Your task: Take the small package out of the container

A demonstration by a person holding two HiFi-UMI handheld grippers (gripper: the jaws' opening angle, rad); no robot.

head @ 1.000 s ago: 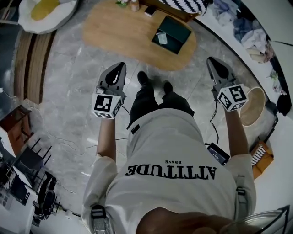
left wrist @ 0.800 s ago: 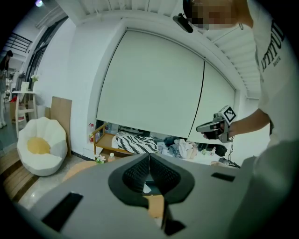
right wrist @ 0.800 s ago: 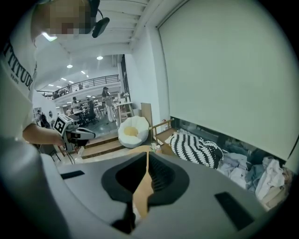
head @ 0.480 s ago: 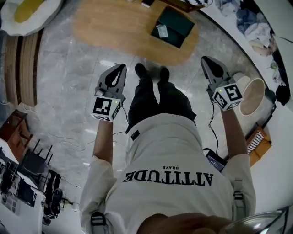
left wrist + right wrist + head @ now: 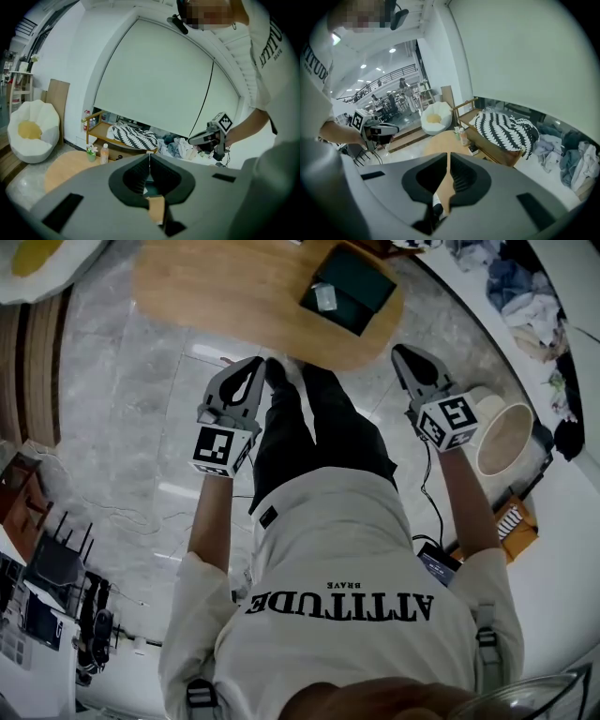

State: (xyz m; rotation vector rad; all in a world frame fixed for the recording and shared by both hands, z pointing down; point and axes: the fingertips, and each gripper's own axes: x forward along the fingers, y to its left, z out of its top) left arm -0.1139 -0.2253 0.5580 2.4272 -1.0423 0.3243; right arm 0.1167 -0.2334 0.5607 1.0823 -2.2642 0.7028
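Two items in hand: left gripper, right gripper, both jaws closed, empty, apparently pre-reach; small package lies in container.

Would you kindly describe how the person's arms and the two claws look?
The left claw and right claw are grey, tapered shells with dark inner pads, each bearing a white cube with black square markers. A thin black cable trails from the right one. The person wears a white short-sleeved T-shirt with black lettering.

Oval wooden table on grey tiled floor; pale round bin, perhaps a basket; striped cloth.
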